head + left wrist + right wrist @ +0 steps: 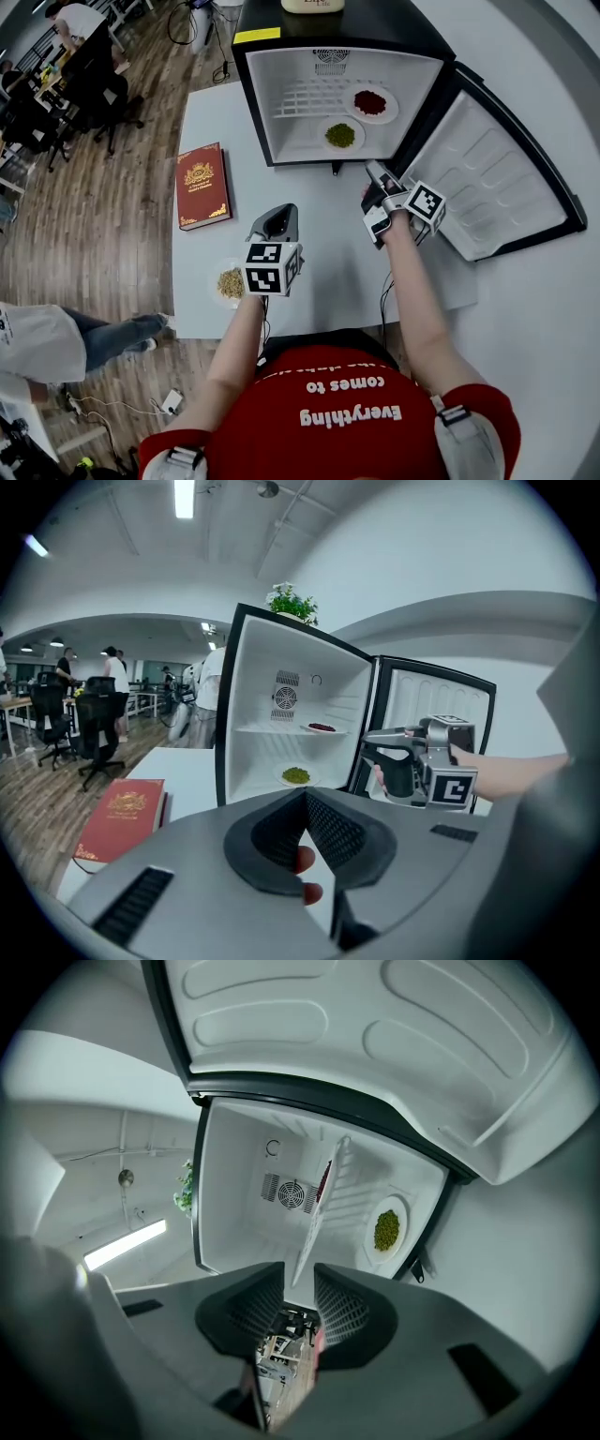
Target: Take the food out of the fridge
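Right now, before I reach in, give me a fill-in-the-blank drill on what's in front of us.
1. The fridge door stands ____.
2. Plates of food inside the fridge: ____.
3. The green food lies ____ the shelf holding the red food.
4. The right tool has its jaws ____, with nothing between them.
Missing words: open; two; below; apart.
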`<state>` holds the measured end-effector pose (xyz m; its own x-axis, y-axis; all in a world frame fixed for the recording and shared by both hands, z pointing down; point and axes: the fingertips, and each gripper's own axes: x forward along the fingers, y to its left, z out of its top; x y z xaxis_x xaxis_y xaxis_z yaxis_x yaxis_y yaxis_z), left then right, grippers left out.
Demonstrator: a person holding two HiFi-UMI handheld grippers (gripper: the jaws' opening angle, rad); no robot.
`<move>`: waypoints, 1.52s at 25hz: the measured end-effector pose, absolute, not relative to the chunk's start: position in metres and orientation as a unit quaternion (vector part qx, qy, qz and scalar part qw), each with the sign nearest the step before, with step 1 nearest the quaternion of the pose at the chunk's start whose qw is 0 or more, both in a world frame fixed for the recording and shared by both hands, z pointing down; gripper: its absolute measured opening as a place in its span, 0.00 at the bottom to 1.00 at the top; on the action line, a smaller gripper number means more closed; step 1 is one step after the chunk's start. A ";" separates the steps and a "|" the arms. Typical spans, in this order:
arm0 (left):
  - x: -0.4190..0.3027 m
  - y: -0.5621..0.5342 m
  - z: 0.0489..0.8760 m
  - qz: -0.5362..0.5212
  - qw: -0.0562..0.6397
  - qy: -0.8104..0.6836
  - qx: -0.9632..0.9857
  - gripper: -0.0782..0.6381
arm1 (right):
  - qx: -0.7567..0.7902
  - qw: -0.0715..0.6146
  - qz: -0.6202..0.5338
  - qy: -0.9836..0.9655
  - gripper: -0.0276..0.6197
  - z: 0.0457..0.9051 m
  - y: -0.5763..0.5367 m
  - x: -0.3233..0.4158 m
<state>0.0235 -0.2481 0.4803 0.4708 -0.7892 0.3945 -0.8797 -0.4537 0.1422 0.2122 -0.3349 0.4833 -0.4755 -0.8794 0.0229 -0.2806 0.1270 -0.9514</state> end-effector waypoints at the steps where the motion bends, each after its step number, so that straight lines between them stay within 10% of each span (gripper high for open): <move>1: 0.029 -0.253 0.479 0.135 0.166 -0.492 0.844 0.12 | -0.425 0.296 -0.513 0.684 0.18 0.484 -0.342 0.215; 38: 0.085 -0.354 0.492 0.165 0.185 -0.447 0.859 0.12 | -0.441 0.408 -0.581 0.550 0.20 0.504 -0.488 0.266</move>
